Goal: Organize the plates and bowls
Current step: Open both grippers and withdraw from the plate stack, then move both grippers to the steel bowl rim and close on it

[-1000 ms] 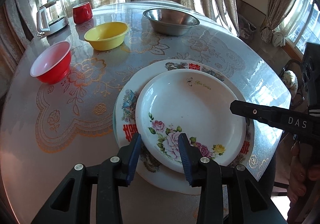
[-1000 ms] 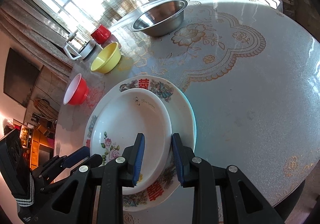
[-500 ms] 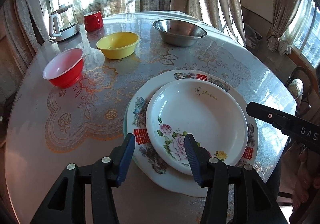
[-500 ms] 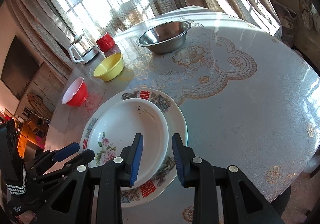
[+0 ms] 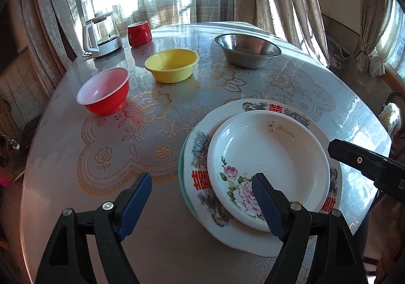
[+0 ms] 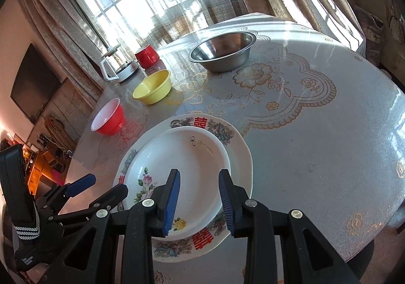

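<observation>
The round table (image 5: 76, 182) bears a big patterned plate (image 5: 276, 241) near its front edge, with a smaller rose plate (image 5: 273, 157) nested on it. Behind stand a steel bowl (image 5: 246, 50), a yellow bowl (image 5: 172, 64) and a red bowl (image 5: 105, 91). The left gripper (image 5: 202, 197) is opening above the plates' near-left rim, gripping nothing. The right gripper (image 6: 198, 197) hovers partly spread over the rose plate, clear of it.
</observation>
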Demonstrator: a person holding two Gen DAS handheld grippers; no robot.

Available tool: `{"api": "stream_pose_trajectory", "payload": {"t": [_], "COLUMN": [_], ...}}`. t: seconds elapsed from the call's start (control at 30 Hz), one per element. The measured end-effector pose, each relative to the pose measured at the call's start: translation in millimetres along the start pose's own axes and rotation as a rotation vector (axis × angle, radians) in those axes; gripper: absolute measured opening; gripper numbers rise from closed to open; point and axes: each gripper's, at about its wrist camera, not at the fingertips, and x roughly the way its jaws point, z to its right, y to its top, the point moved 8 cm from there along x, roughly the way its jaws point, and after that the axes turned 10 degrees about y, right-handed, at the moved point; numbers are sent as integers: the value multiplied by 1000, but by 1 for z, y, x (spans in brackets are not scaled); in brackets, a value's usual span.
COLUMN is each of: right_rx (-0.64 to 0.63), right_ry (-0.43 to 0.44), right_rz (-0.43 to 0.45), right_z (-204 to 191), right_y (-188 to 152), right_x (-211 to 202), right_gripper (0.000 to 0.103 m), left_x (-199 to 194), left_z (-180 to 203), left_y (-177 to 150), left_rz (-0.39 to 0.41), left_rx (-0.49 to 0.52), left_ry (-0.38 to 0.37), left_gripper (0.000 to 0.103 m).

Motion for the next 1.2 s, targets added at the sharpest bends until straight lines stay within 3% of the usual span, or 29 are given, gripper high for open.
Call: {"api": "stream_pose_trajectory", "payload": {"t": [0.37,0.63,0.97,1.2], "right_rx": [7,62,9,48], "right_ry": [8,-39,-171,-106], "right_rz": [16,39,24,56], "right_z": [7,39,98,118], "right_y": [12,29,85,137], "right_x": [1,3,20,41], "right_gripper": [35,40,42,42], "left_x": [5,20,44,63], "left_z": [-3,-4,-19,-26], "left_y": [14,28,56,73], "left_rz": [5,-25,-66,-93], "left_rx": [-37,-74,-125,-155], "left_ry": [24,9,-4,-2], "left_gripper": [90,93,93,93]}}
